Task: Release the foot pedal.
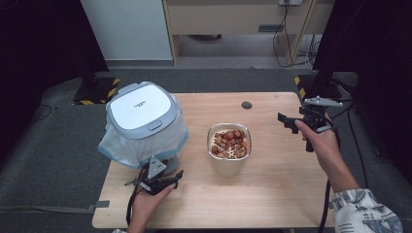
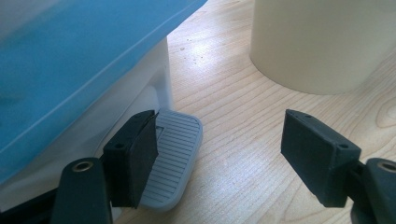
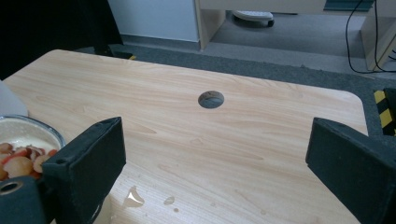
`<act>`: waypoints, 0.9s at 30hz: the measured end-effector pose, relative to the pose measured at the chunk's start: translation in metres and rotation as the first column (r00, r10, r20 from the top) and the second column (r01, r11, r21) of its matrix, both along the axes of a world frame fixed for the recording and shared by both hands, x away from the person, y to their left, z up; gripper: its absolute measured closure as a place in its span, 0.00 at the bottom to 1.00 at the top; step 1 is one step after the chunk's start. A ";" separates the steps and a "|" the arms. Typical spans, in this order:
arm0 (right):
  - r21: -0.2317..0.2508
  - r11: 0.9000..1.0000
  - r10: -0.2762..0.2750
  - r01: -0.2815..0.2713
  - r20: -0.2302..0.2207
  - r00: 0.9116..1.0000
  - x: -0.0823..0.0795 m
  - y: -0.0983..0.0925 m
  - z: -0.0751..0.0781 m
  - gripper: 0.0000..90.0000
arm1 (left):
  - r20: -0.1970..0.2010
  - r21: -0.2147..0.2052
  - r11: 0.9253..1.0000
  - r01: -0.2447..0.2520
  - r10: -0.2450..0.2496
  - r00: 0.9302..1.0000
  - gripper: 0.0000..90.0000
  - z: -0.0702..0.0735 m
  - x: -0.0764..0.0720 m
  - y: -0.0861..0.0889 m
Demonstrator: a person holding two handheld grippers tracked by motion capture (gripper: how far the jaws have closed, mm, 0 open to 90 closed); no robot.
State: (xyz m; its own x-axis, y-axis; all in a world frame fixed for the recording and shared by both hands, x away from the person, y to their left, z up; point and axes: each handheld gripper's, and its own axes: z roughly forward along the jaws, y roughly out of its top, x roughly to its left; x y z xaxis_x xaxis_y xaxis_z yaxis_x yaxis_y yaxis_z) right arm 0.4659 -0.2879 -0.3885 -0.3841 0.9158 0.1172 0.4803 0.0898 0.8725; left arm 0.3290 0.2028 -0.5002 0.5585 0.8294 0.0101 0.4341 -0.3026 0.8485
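The left gripper [image 2: 217, 156] stands with jaws spread and empty, one black pad just beside the grey ribbed pedal [image 2: 175, 158] of the white, blue-bagged pedal bin [image 1: 143, 121]. The right gripper [image 3: 215, 172] gapes empty too, the metal bowl of reddish scraps [image 1: 229, 141] to its left.

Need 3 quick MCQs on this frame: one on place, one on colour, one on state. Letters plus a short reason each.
1. The bowl sits:
A. right of the bin
B. on the bin lid
C. on the floor

2. The bin's pedal is:
A. red
B. grey
C. yellow

3. The right tool is:
A. shut on the bowl
B. open, holding nothing
C. shut on the pedal

Answers: 1 A, the high view shows it on the table beside the bin. 2 B, ribbed grey by the left tool's jaw. 3 B, bare wood shows between its jaws.
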 end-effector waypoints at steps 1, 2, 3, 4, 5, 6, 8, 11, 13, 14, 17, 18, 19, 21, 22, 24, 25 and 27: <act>0.004 1.000 -0.005 0.005 -0.004 1.000 -0.001 0.000 -0.003 0.06 | -0.001 -0.001 1.000 0.000 0.000 1.000 0.29 0.000 0.000 0.000; 0.003 1.000 -0.011 0.011 -0.006 1.000 -0.003 0.000 -0.006 0.06 | -0.001 -0.001 1.000 0.000 0.000 1.000 0.29 0.000 0.000 0.000; 0.001 1.000 -0.013 0.013 -0.008 1.000 -0.004 0.000 -0.009 0.06 | -0.001 -0.001 1.000 0.000 0.000 1.000 0.29 0.000 0.000 0.000; 0.000 1.000 -0.017 0.017 -0.008 1.000 -0.005 0.000 -0.012 0.06 | -0.001 -0.001 1.000 0.000 0.000 1.000 0.29 0.000 0.000 0.000; -0.004 1.000 -0.019 0.019 -0.009 1.000 -0.006 0.000 -0.014 0.06 | -0.002 -0.001 1.000 0.002 -0.002 1.000 0.29 0.000 0.000 0.000; -0.002 1.000 -0.020 0.020 -0.010 1.000 -0.008 0.000 -0.017 0.06 | -0.002 -0.001 1.000 0.003 -0.003 1.000 0.29 0.000 0.000 0.000; -0.004 1.000 -0.024 0.024 -0.011 1.000 -0.010 -0.001 -0.021 0.06 | -0.002 -0.001 1.000 0.004 -0.004 1.000 0.29 -0.001 0.000 -0.001; -0.003 1.000 -0.024 0.024 -0.015 1.000 -0.014 -0.001 -0.028 0.06 | -0.004 0.000 1.000 0.006 -0.006 1.000 0.29 -0.001 0.000 -0.001; -0.014 1.000 -0.025 0.025 -0.018 1.000 -0.017 -0.001 -0.033 0.06 | -0.004 -0.001 1.000 0.005 -0.005 1.000 0.29 -0.001 0.000 0.000; -0.016 1.000 -0.027 0.026 -0.018 0.999 -0.018 -0.001 -0.035 0.06 | -0.004 -0.002 1.000 0.005 -0.005 1.000 0.29 -0.001 0.001 0.000; -0.006 0.999 -0.034 0.033 -0.030 0.999 -0.021 -0.003 -0.042 0.06 | -0.006 -0.001 1.000 0.006 -0.006 1.000 0.29 -0.001 0.000 -0.001; -0.011 0.999 -0.037 0.037 -0.032 0.999 -0.023 -0.004 -0.044 0.06 | -0.005 0.001 1.000 0.007 -0.007 1.000 0.29 -0.001 0.000 -0.001; -0.018 0.999 -0.041 0.040 -0.033 0.999 -0.024 -0.004 -0.048 0.06 | -0.005 0.000 1.000 0.007 -0.007 1.000 0.29 -0.001 0.000 -0.001; -0.019 0.999 -0.043 0.042 -0.042 0.998 -0.026 -0.006 -0.052 0.06 | -0.006 0.000 1.000 0.007 -0.007 1.000 0.29 -0.001 0.001 -0.001; -0.016 0.999 -0.045 0.045 -0.046 0.998 -0.027 -0.007 -0.055 0.06 | -0.006 0.000 1.000 0.007 -0.007 1.000 0.29 -0.001 0.001 -0.001; -0.011 0.999 -0.050 0.050 -0.049 0.998 -0.028 -0.007 -0.058 0.06 | -0.006 -0.001 1.000 0.008 -0.008 1.000 0.29 -0.001 0.001 -0.001; -0.006 0.999 -0.052 0.052 -0.050 0.997 -0.029 -0.008 -0.061 0.06 | -0.007 -0.002 1.000 0.008 -0.008 1.000 0.29 -0.001 0.001 -0.001; -0.011 0.998 -0.058 0.057 -0.056 0.997 -0.030 -0.009 -0.066 0.06 | -0.007 -0.001 1.000 0.008 -0.008 1.000 0.29 -0.001 0.001 -0.001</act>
